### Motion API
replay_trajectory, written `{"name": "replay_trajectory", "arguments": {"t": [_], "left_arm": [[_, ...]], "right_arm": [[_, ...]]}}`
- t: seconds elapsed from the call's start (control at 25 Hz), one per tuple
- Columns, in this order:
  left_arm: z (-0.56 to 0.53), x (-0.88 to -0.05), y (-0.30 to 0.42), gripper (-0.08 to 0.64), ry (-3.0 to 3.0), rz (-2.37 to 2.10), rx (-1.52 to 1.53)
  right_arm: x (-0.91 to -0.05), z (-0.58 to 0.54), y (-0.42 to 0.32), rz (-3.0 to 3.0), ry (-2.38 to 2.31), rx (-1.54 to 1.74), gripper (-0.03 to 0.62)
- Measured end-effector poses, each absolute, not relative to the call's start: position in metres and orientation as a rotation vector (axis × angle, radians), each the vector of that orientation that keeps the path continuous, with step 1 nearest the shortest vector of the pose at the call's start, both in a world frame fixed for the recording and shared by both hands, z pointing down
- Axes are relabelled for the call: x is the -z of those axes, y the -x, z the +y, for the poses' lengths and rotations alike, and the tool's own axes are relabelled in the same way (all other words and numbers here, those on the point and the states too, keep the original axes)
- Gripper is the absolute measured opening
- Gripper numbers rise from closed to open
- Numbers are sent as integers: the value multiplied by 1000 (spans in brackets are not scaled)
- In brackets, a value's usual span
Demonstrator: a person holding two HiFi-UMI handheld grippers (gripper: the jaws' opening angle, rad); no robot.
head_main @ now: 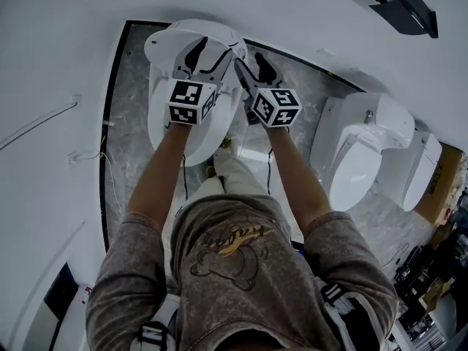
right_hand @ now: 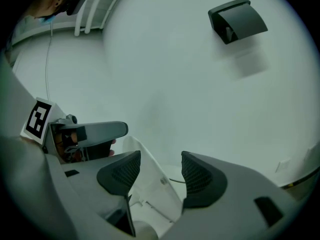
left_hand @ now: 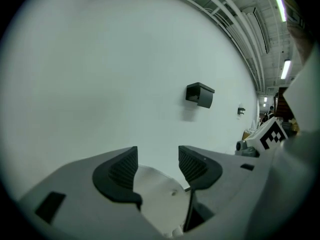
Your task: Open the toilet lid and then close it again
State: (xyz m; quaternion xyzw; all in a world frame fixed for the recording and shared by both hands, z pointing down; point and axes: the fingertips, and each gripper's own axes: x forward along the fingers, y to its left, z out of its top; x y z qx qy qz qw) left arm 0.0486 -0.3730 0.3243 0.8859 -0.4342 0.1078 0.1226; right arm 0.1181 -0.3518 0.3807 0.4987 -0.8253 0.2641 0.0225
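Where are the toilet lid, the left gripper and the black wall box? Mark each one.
toilet lid (head_main: 162, 48), head view, bare left part of its white surface.
left gripper (left_hand: 157, 160), left gripper view, midway between its fingertips.
black wall box (right_hand: 237, 20), right gripper view, middle of its front.

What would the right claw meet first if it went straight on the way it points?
Probably the raised toilet lid, which sits between the open jaws of the right claw; behind it, the white wall.
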Motion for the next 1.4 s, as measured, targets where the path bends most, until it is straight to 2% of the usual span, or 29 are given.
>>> {"name": "replay_trajectory", "arguments": {"t": [0.56,1.4], "left_arm": [[-404,-343,-45,247,-2572,-1290,-441],[-353,-332,-26,245,-2499,-1358,-423]], "right_arm": [[-408,-361,-91,-2590,-1408,-893,255],[-407,-313,-73,-2624,-1352,-871,253]]}}
